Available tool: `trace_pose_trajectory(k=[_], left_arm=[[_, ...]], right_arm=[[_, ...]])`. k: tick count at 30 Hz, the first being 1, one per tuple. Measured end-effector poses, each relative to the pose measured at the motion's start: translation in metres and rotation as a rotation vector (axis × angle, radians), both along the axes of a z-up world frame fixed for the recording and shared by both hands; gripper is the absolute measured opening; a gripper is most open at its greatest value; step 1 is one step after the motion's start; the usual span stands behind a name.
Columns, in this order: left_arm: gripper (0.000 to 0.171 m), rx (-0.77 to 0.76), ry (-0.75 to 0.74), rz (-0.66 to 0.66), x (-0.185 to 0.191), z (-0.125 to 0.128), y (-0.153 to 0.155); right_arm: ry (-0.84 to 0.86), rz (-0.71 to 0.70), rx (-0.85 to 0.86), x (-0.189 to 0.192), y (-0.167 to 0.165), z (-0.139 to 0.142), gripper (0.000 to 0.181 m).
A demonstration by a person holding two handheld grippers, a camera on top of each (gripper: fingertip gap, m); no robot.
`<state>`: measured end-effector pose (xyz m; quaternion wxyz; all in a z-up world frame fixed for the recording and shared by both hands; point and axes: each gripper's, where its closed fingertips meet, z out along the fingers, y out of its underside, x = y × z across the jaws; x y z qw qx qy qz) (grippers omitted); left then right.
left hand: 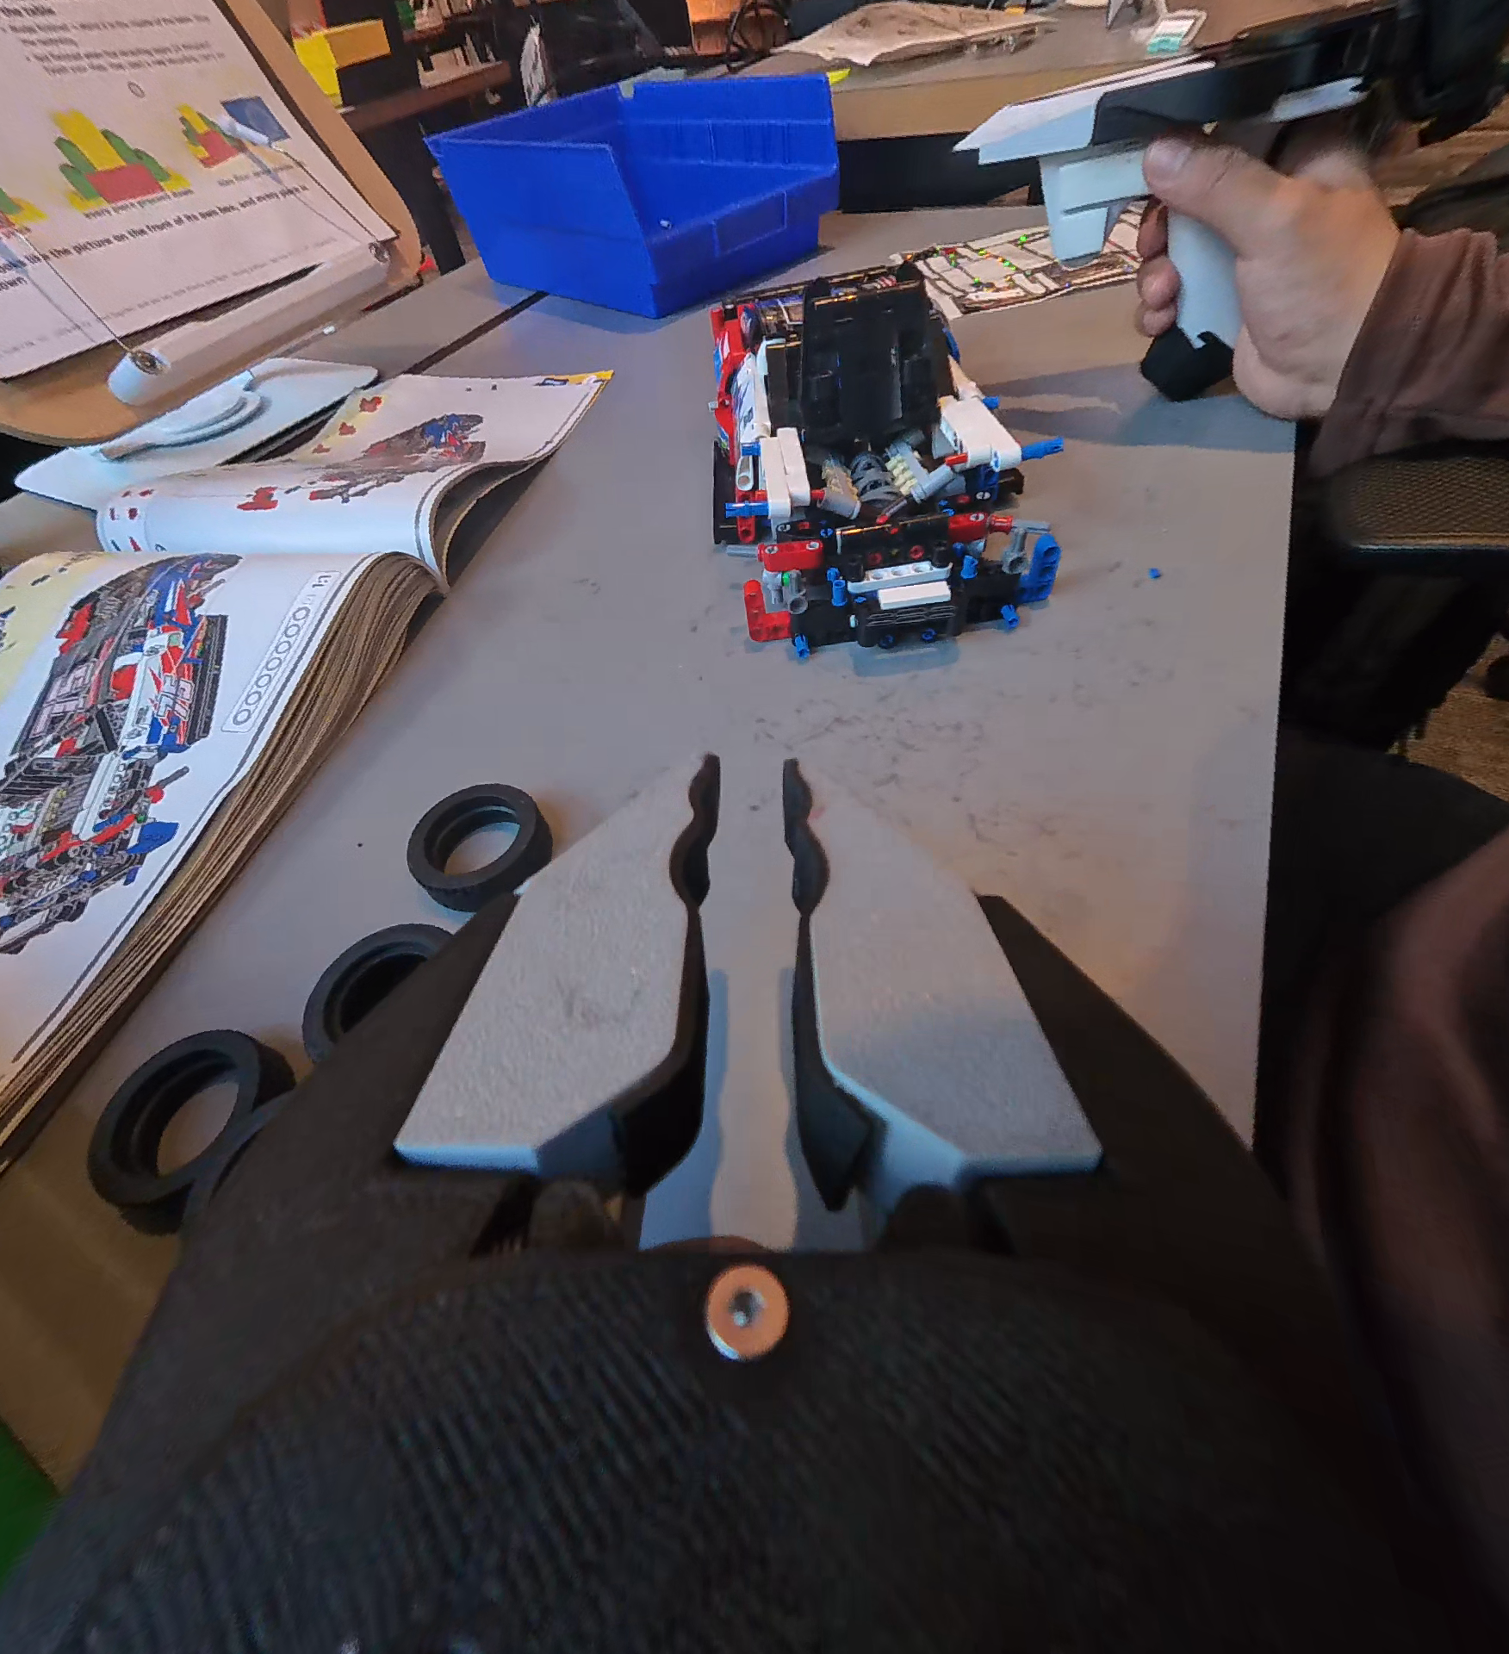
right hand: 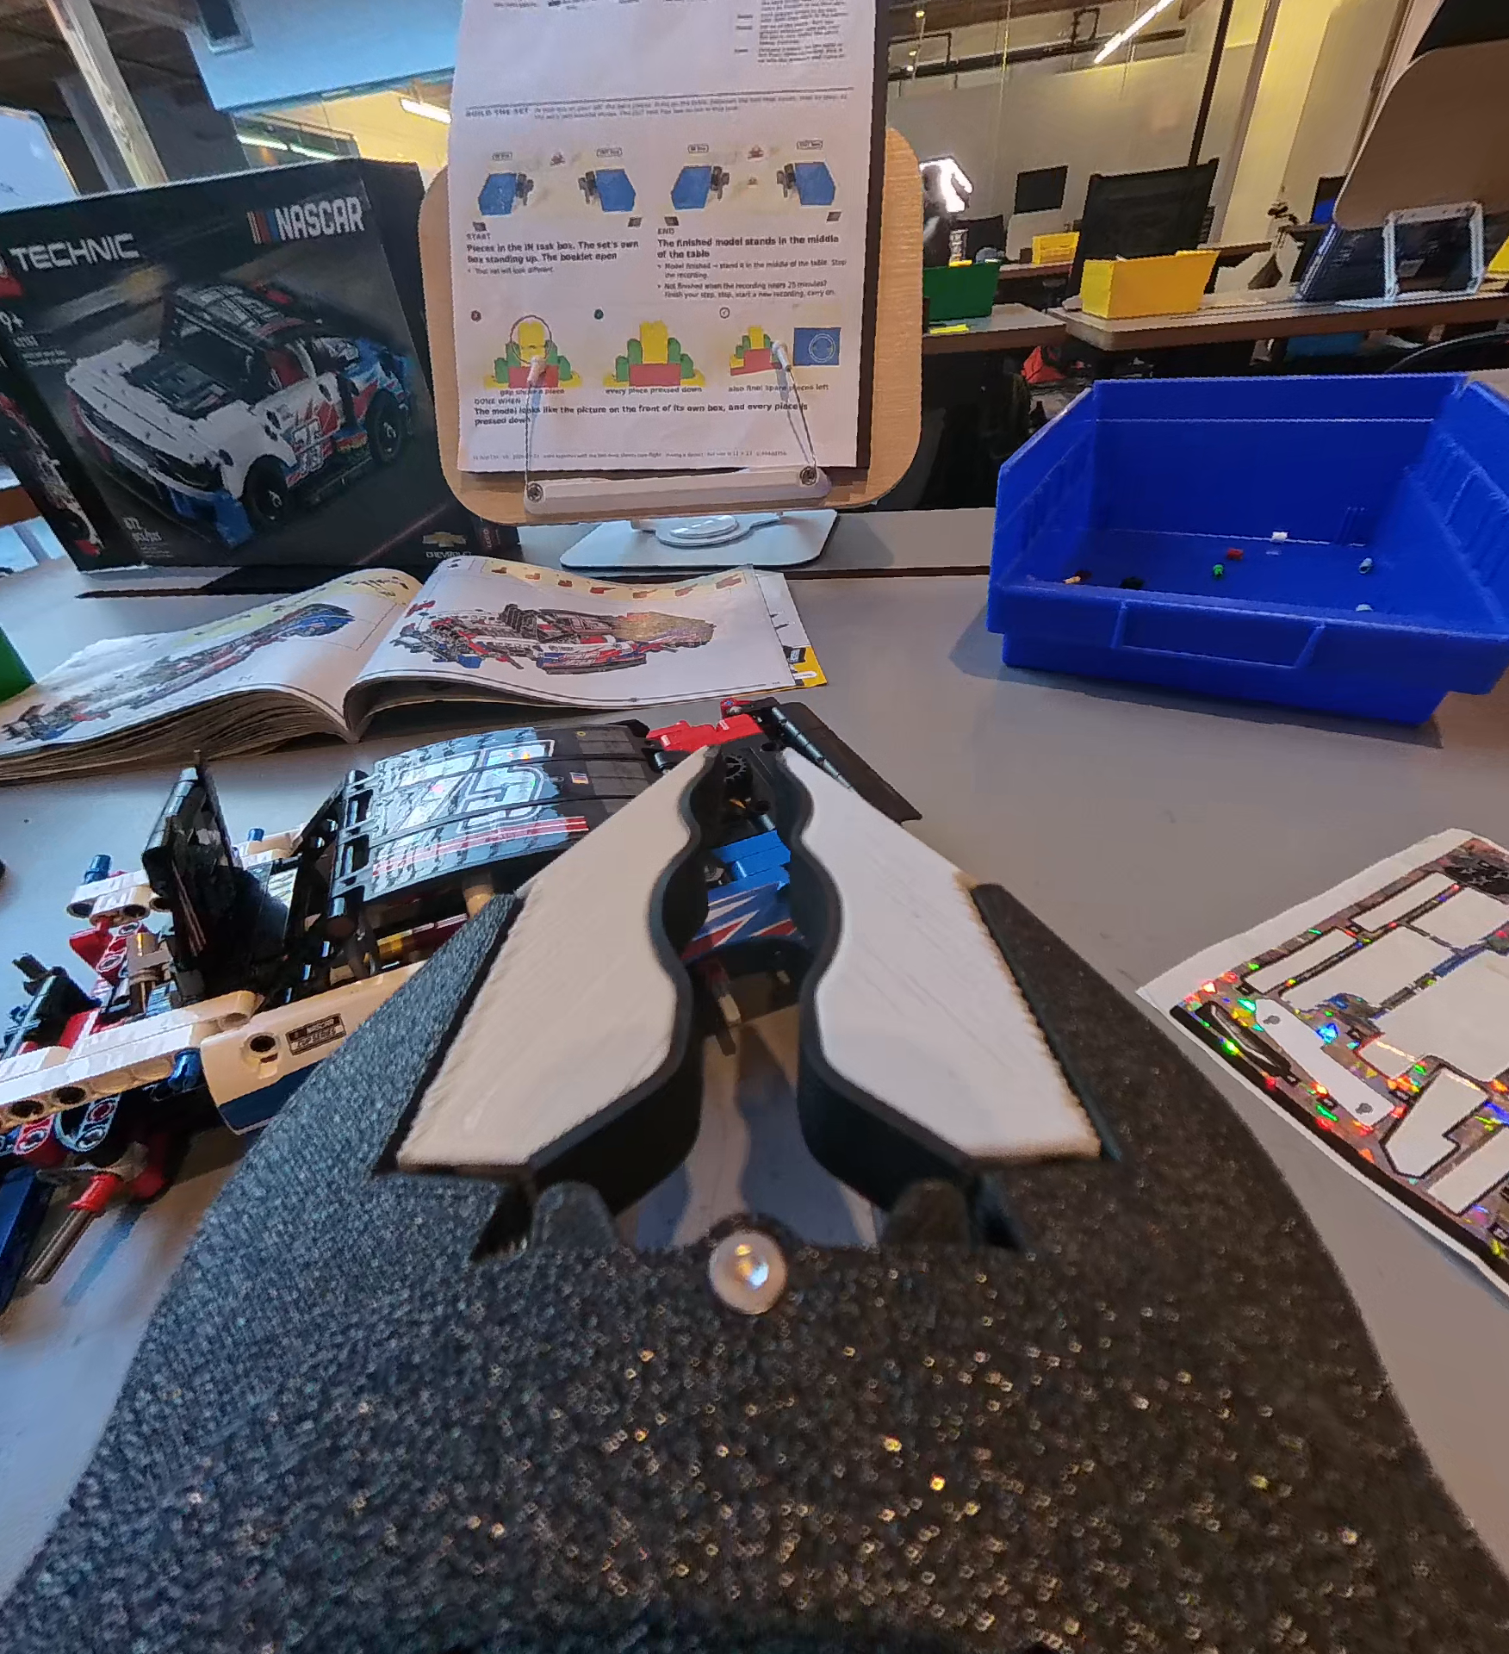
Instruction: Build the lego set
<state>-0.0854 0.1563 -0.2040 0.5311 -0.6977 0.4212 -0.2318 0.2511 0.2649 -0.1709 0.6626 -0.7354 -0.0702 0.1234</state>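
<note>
- Clearly unfinished, the lego car (left hand: pixel 876 465) stands on the grey table (left hand: pixel 608 680) at about twelve o'clock from the left gripper (left hand: pixel 751 788), well apart from it; no wheels are fitted.
- Left tongs: a narrow gap between the tips, nothing held.
- Right gripper (right hand: pixel 746 770) hovers over the car's (right hand: pixel 375 895) rear, fingers parted, empty as far as shows; whether it touches the model cannot be told.
- Loose black tyres (left hand: pixel 475 846) lie at nine o'clock of the left gripper, beside the open instruction booklet (left hand: pixel 151 761).
- A blue bin (right hand: pixel 1270 555) at one o'clock in the right wrist view holds a few tiny leftover parts; a peeled sticker sheet (right hand: pixel 1404 1029) lies at three o'clock.
- Handling, as a judgement: the model looks light but stiff in its beam frame, with thin panels and protruding pins likely to pop off. Gripping the low side beams seems safest, not the roof panels.
- Tyres look soft, grippy rubber; pinching across the rim wall should hold.
</note>
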Motion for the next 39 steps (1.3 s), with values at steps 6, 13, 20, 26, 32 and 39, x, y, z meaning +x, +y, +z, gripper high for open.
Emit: trace_pose_trajectory(k=[6,13,20,26,32,39], left_arm=[[0.012,0.004,0.014,-0.007,0.0013,-0.0015,-0.001],[0.012,-0.017,-0.005,-0.01,0.0006,-0.0008,-0.0002],[0.011,-0.042,-0.02,-0.009,-0.0004,-0.0006,0.0017],[0.012,-0.047,-0.033,-0.009,-0.0013,0.0006,0.002],[0.012,-0.044,-0.036,-0.011,-0.0013,0.0014,0.0017],[0.012,-0.051,-0.034,-0.014,-0.0011,0.0008,0.0019]], right_arm=[[-0.004,-0.002,-0.006,0.0,0.0007,-0.0009,0.01],[-0.01,-0.005,-0.015,-0.0001,0.0018,-0.0024,0.01],[-0.004,-0.008,-0.015,0.001,0.0023,-0.0024,0.01],[-0.018,-0.009,-0.016,0.0002,0.0031,-0.003,0.01],[-0.02,-0.015,-0.018,0.0008,0.0036,-0.0033,0.01],[-0.022,-0.025,-0.017,0.0023,0.0041,-0.0032,0.01]])
